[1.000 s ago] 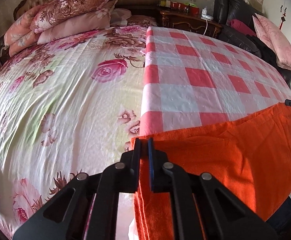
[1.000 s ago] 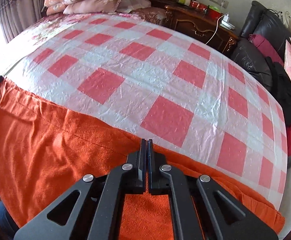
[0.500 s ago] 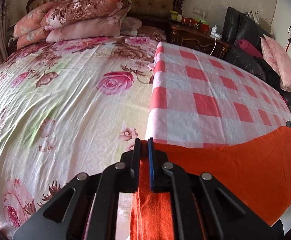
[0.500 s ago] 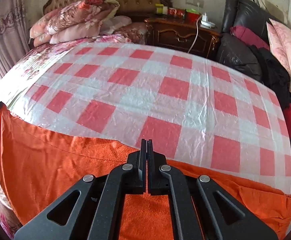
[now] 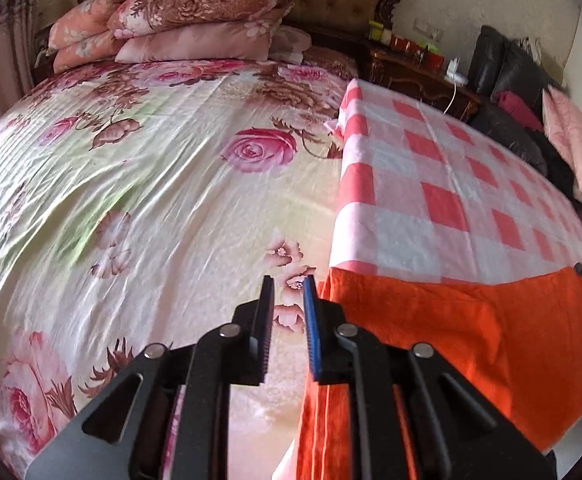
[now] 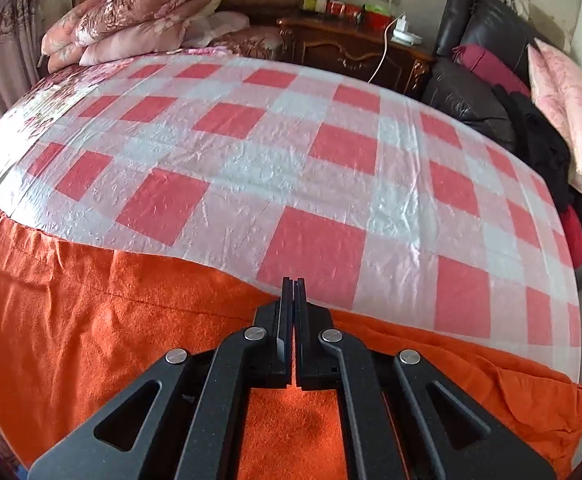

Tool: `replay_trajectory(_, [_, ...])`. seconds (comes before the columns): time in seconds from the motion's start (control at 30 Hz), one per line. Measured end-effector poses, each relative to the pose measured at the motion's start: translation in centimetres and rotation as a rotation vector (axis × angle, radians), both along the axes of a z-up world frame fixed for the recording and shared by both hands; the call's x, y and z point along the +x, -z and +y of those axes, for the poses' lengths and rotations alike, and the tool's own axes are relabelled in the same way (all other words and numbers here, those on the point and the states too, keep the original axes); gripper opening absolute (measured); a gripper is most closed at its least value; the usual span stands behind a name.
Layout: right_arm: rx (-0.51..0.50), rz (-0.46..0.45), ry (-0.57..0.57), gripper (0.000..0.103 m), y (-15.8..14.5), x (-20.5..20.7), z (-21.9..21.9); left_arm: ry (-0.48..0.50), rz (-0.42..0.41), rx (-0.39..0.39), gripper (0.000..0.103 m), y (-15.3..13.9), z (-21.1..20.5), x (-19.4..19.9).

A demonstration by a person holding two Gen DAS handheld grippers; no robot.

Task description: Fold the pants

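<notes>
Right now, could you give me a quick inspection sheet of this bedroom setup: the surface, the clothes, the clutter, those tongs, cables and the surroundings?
Surface: bed with floral sheet; checked plastic cover over its right part.
Job's things: orange pants lie across the near edge of the cover, partly hanging over it.
Clutter: nothing seen on the cover besides the pants.
Tongs: left tongs opening, nothing between them, pants edge just beside; right tongs shut on the pants' edge.
Cables: white cable on the nightstand.
Surroundings: folded quilts by the headboard; black sofa with pink pillow.
</notes>
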State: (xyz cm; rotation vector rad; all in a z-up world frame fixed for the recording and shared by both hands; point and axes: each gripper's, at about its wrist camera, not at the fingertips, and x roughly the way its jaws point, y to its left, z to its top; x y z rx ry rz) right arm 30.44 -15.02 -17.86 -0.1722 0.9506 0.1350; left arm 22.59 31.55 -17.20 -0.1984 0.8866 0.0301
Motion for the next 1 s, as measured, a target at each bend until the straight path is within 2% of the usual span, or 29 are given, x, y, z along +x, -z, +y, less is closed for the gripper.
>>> replay_trajectory(0.07, [0.015, -0.051, 0.018, 0.002, -1.2, -1.4, -0.4, -0.051, -0.034, -0.038, 0.035, -1.2, 1.0, -4.5])
replay_trajectory(0.13, [0.011, -0.101, 0.062, 0.004, -2.8, -3.6, -1.1, -0.061, -0.047, -0.099, 0.035, -1.3, 0.7, -8.4])
replay_trajectory(0.17, [0.04, -0.12, 0.08, 0.011, -3.5, -5.2, -1.5, -0.051, -0.044, -0.088, 0.035, -1.1, -0.1, -10.0])
replay_trajectory(0.27, [0.065, -0.119, 0.058, 0.011, -3.7, -9.1, -1.0, 0.001, -0.023, -0.011, 0.035, -0.1, -3.2, -12.9])
replay_trajectory(0.33, [0.024, -0.128, 0.063, 0.011, -3.3, -11.5, -0.6, 0.035, -0.007, 0.044, 0.035, 0.9, -4.9, -13.3])
replay_trajectory(0.37, [0.01, -0.124, 0.073, 0.011, -3.0, -12.1, -0.8, 0.042, 0.007, 0.065, 0.029, 1.5, -5.4, -13.1])
replay_trajectory(0.4, [-0.001, -0.115, 0.091, 0.011, -2.7, -12.8, -1.2, 0.048, 0.023, 0.081, 0.011, 1.9, -5.7, -12.8])
replay_trajectory(0.47, [-0.018, -0.097, 0.114, 0.011, -2.1, -13.8, -2.1, 0.054, 0.027, 0.118, 0.01, 2.2, -6.0, -12.6])
replay_trajectory(0.53, [-0.076, -0.086, 0.17, 0.011, -1.6, -14.6, -3.9, 0.054, 0.003, 0.154, 0.008, 1.1, -6.2, -12.9])
replay_trajectory(0.63, [-0.076, -0.07, 0.248, 0.011, -1.3, -15.9, -6.9, 0.035, -0.049, 0.143, 0.007, -1.3, -5.2, -13.1])
replay_trajectory(0.67, [-0.086, -0.059, 0.274, 0.011, -1.0, -16.1, -7.8, 0.029, -0.035, 0.136, 0.006, -0.9, -4.7, -12.8])
replay_trajectory(0.7, [-0.098, -0.042, 0.309, 0.011, -0.5, -16.4, -9.0, 0.002, 0.004, 0.151, 0.0, 0.2, -4.2, -12.3])
replay_trajectory(0.73, [-0.101, -0.031, 0.331, 0.011, -0.1, -16.5, -9.8, -0.023, 0.043, 0.167, 0.0, 1.2, -3.7, -12.1])
replay_trajectory(0.9, [-0.082, -0.024, 0.424, 0.011, -0.4, -17.7, -13.9, -0.062, 0.011, 0.106, 0.0, 0.5, -2.4, -12.9])
replay_trajectory(0.93, [-0.081, -0.02, 0.452, 0.011, -0.4, -18.0, -15.1, -0.07, 0.014, 0.068, 0.001, 0.7, -2.1, -12.9])
replay_trajectory(1.0, [-0.069, -0.015, 0.499, 0.011, -0.4, -18.7, -16.9, -0.055, 0.008, -0.011, 0.03, 0.8, -2.0, -13.2])
